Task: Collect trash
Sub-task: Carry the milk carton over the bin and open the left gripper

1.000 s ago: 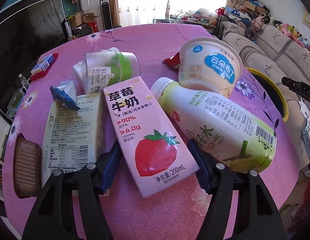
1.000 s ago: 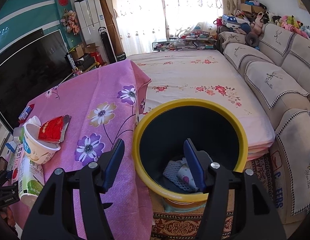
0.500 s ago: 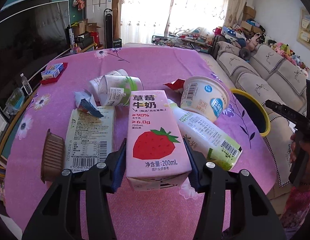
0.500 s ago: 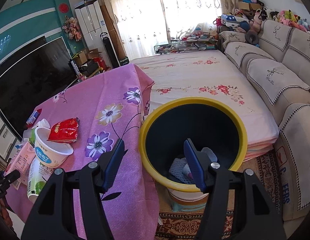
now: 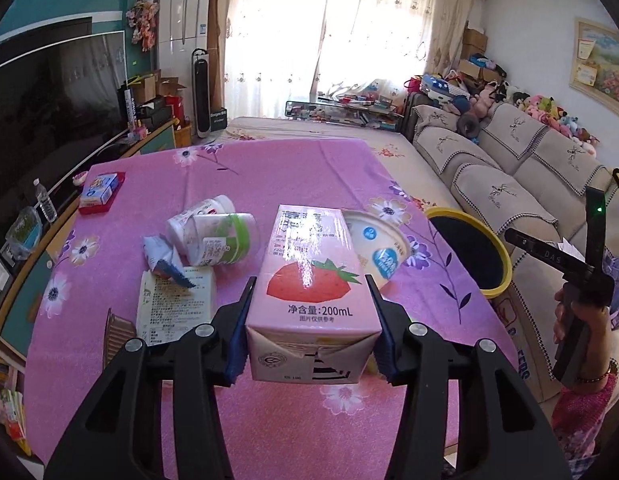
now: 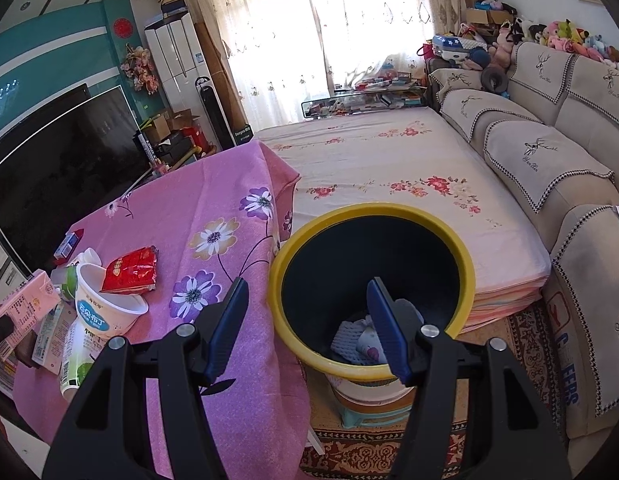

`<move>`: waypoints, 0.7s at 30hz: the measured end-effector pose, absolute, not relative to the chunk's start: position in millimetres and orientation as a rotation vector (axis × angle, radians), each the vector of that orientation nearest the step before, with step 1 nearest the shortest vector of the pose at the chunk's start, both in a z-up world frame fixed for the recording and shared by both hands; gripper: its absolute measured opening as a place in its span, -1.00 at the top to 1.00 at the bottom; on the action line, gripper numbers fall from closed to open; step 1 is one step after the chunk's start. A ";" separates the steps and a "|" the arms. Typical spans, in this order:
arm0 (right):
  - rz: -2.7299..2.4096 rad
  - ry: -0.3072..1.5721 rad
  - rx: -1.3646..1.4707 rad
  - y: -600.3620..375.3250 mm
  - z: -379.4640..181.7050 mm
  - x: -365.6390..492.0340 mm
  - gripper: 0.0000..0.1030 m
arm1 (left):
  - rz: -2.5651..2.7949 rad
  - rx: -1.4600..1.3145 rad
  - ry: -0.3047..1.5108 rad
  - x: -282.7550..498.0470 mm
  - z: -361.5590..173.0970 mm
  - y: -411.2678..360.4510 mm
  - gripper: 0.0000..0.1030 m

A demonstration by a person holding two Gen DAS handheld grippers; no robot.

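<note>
A: Left gripper [image 5: 311, 326], state?

B: Its blue pads pinch both sides of the pink strawberry-milk carton [image 5: 313, 304], a rectangular paper box with a red berry print. The carton is clear of the pink flowered tablecloth [image 5: 293, 176], bottom flap toward the camera.

A: What lies under and behind it?

B: A white pudding cup with blue labels [image 5: 379, 250] on its side, just behind the carton. Further left, two white plastic jars, one with a green band [image 5: 223, 242], touching each other; a crumpled blue-and-white wrapper [image 5: 163, 260]; a flat pale carton with fine print [image 5: 175, 304]; and a brown ribbed cup [image 5: 115, 330] at the near edge.

A: Right gripper [image 6: 307, 326]?

B: Jaws spread, nothing between them. It hangs over the black bin with a yellow rim [image 6: 373, 292], which stands beside the table. White scraps lie at the bin's bottom. A red foil packet [image 6: 131, 266] rests on the pudding cup's rim.
</note>
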State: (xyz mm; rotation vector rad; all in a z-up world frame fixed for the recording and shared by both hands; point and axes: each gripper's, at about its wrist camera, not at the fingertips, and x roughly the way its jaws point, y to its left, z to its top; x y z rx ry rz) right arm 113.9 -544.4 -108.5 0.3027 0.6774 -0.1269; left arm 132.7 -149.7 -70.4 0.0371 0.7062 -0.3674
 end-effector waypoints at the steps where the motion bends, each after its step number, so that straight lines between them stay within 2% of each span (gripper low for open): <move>1: -0.138 0.669 0.298 -547.0 -105.8 110.5 -0.14 | -0.390 0.044 0.697 132.1 -66.4 -157.4 0.03; 9: -0.273 0.615 0.283 -579.7 -92.6 83.5 -0.14 | -0.629 0.083 0.690 148.6 -52.2 -246.1 0.03; 21: -0.391 0.605 0.357 -639.4 -105.3 54.4 -0.14 | -0.818 0.152 0.777 201.9 -86.7 -404.2 0.02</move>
